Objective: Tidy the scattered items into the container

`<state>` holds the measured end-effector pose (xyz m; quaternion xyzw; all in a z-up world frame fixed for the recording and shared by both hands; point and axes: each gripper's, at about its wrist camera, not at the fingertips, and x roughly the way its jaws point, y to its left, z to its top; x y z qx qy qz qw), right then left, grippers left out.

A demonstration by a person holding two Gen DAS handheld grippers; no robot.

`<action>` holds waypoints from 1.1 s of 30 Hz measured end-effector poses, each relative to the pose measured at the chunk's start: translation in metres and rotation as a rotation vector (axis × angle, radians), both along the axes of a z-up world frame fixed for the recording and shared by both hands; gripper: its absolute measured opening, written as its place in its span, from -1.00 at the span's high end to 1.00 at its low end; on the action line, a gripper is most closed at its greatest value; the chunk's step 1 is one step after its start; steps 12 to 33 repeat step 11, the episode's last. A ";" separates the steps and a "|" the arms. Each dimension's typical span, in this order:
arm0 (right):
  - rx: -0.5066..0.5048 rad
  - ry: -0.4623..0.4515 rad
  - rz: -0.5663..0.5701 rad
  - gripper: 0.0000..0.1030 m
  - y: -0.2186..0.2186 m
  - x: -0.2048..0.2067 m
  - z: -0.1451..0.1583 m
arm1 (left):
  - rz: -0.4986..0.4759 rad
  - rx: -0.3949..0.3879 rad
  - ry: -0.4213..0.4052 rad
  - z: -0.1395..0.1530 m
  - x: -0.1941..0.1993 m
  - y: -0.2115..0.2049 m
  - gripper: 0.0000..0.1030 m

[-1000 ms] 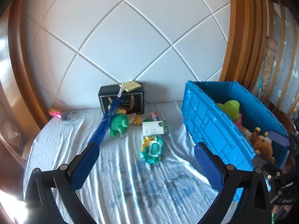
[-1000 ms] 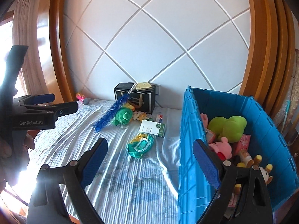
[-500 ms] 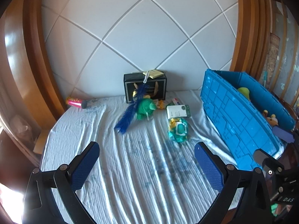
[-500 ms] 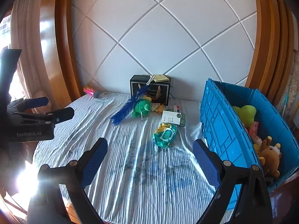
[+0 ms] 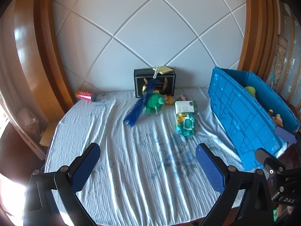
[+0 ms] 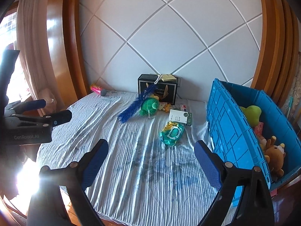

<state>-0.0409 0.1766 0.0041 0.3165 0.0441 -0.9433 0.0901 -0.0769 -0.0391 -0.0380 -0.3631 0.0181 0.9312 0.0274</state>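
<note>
A blue crate (image 5: 242,111) (image 6: 231,130) stands at the right of the striped cloth and holds several plush toys. Scattered items lie at the far middle: a teal wipes pack (image 5: 185,125) (image 6: 171,134), a white and green box (image 5: 185,107) (image 6: 180,117), a green plush turtle (image 5: 154,102) (image 6: 148,107), a blue feather duster (image 5: 139,106) (image 6: 134,106), a black box (image 5: 154,83) (image 6: 158,87) and a pink tube (image 5: 85,95) (image 6: 97,89). My left gripper (image 5: 147,167) and right gripper (image 6: 150,163) are both open and empty, well short of the items.
A white padded wall and wooden frame stand behind the cloth (image 5: 143,158). The left gripper also shows at the left of the right wrist view (image 6: 37,120). Small yellow toys (image 6: 166,107) lie beside the turtle.
Both grippers have pulled back and away from the items, which now look smaller and farther. Both views have swung left. Nothing was picked up.
</note>
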 end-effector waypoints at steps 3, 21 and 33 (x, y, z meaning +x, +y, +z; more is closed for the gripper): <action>0.005 0.001 0.010 -0.82 -0.001 0.001 0.000 | 0.017 -0.004 -0.007 -0.002 0.002 0.000 -0.99; 0.007 -0.008 0.026 -0.82 -0.001 0.003 -0.003 | 0.093 -0.041 0.025 -0.003 0.011 0.001 -0.99; 0.007 -0.008 0.026 -0.82 -0.001 0.003 -0.003 | 0.093 -0.041 0.025 -0.003 0.011 0.001 -0.99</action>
